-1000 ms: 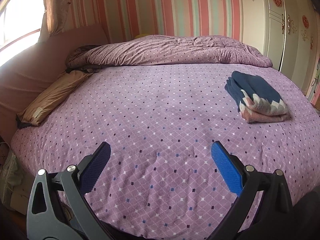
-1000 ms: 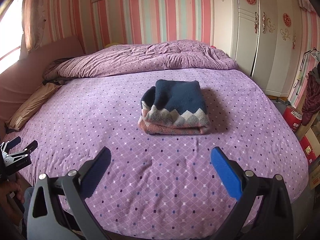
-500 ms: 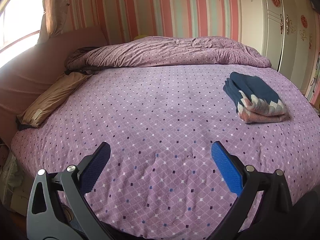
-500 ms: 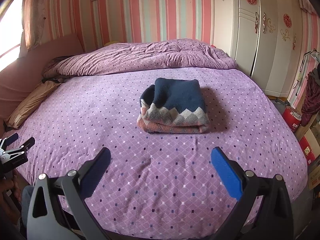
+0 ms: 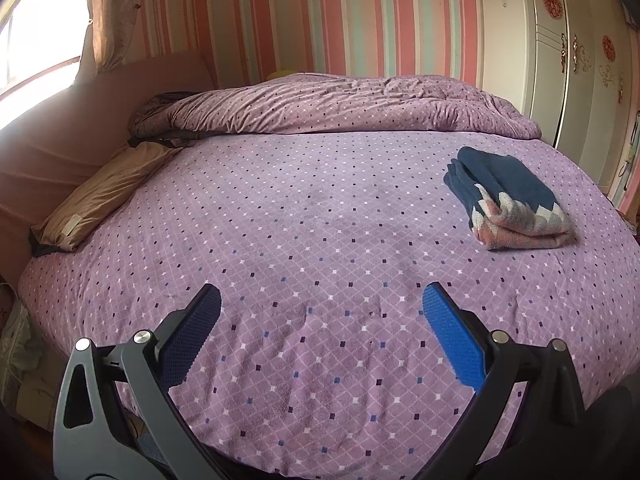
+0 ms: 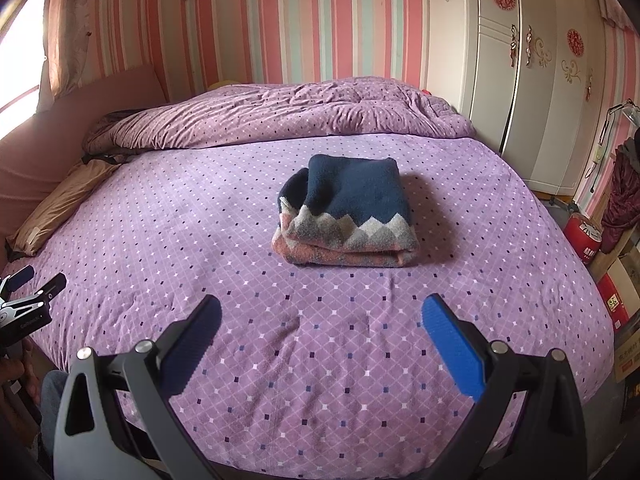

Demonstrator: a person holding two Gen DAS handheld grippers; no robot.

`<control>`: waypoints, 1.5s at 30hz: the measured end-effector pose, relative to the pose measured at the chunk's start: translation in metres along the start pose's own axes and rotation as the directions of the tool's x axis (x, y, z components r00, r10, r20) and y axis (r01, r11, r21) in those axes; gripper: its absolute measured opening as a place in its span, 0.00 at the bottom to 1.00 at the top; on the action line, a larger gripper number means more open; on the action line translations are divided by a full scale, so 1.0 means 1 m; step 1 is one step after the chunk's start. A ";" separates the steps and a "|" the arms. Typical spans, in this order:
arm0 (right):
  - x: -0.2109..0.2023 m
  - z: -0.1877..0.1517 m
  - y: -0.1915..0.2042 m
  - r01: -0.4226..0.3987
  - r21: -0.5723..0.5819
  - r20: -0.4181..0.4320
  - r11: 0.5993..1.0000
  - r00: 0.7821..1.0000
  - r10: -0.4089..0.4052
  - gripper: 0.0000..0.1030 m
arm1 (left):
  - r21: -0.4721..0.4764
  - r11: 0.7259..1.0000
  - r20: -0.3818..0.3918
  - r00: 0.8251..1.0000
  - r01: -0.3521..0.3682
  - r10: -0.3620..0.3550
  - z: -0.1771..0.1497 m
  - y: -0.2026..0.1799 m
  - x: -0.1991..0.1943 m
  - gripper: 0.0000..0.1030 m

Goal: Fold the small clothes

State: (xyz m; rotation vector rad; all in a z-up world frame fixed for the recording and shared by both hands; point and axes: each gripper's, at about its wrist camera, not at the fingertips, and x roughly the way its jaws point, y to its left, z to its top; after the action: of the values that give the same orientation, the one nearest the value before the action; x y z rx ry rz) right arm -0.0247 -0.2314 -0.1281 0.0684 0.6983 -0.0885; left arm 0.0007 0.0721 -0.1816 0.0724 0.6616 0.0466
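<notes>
Above the near edge of the bed (image 5: 304,208), the left gripper (image 5: 320,312) is held level and aimed forward over the purple spotted cover, its blue pads (image 5: 450,340) spread wide with nothing between them. Alongside it, further toward the wardrobe side, the right gripper (image 6: 320,316) is held in the same pose, fingers parted and empty, pointed straight at the folded sweater (image 6: 348,216). Neither gripper is seen to touch the cover. In the right wrist view the left gripper (image 6: 28,300) is glimpsed at the far left border, beside the mattress edge.

The folded sweater (image 5: 508,200) is laid flat on the cover as a compact bundle, navy on top with a grey and pink zigzag band toward the near side; it is set well apart from both grippers. Between the grippers and the sweater only bare cover is seen. Behind it a bunched duvet (image 6: 280,116) is heaped along the far edge, and a tan pillow (image 5: 100,196) is laid at the left edge against the pink headboard (image 5: 80,120). Past the right edge a white wardrobe (image 6: 540,80) and a red canister (image 6: 584,240) are stood close by.
</notes>
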 end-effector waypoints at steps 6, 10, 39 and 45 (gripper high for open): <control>0.001 0.000 0.001 -0.001 -0.002 -0.002 1.000 1.000 0.000 0.98 | 0.003 1.000 -0.003 1.000 0.008 -0.008 -0.001 -0.001 0.000 0.97; 0.004 -0.004 0.000 0.004 -0.003 -0.010 1.000 1.000 -0.004 0.98 | 0.000 1.000 -0.003 1.000 0.010 -0.010 -0.001 -0.002 0.000 0.97; 0.013 -0.015 0.002 0.003 -0.019 -0.039 1.000 0.999 -0.004 0.98 | 0.008 1.000 -0.025 1.000 -0.014 0.014 -0.003 -0.005 0.005 0.97; 0.013 -0.016 0.003 0.003 -0.021 -0.041 1.000 0.999 -0.004 0.98 | -0.027 1.000 -0.014 1.000 0.010 -0.011 0.000 -0.001 0.003 0.97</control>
State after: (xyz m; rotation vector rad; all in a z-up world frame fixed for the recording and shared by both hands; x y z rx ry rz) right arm -0.0243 -0.2278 -0.1485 0.0492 0.7406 -0.0837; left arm 0.0030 0.0713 -0.1836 0.0431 0.6757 0.0456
